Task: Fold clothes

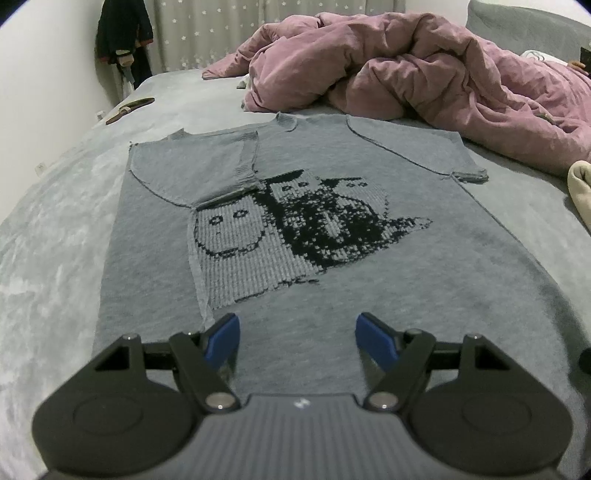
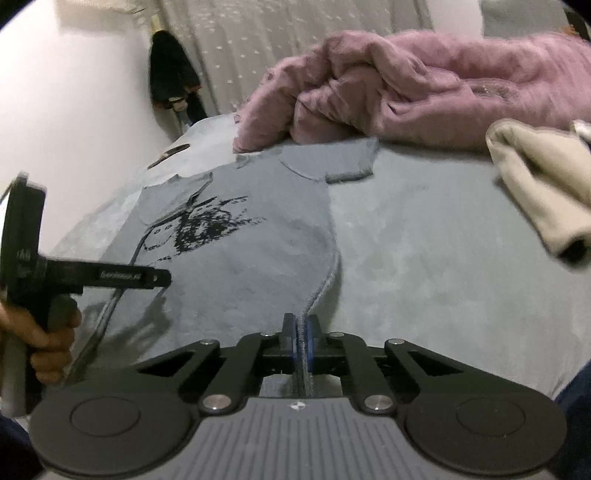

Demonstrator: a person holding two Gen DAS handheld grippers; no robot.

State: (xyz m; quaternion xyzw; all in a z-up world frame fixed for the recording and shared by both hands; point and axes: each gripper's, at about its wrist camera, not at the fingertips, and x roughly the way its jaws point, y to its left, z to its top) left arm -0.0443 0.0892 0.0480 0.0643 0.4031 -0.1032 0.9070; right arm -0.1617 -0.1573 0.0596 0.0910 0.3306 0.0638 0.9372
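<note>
A grey knit sweater point(image 1: 332, 177) with a black-and-grey cat picture lies flat on the bed, its left sleeve folded in over the chest. My left gripper point(image 1: 295, 325) hovers open over the sweater's lower part, blue pads apart, nothing between them. In the right wrist view the same sweater point(image 2: 251, 251) stretches away, and my right gripper point(image 2: 300, 328) is shut on its lower right hem edge, which rises slightly between the blue pads. The left gripper's body point(image 2: 26, 258), held by a hand point(image 2: 48, 332), shows at the left.
A crumpled pink duvet point(image 1: 424, 62) fills the far side of the grey bed point(image 1: 55, 221). A cream garment point(image 2: 543, 184) lies to the right. A sandal point(image 1: 129, 109) rests near the far left edge by the white wall. Dark clothes point(image 1: 123, 33) hang by the curtain.
</note>
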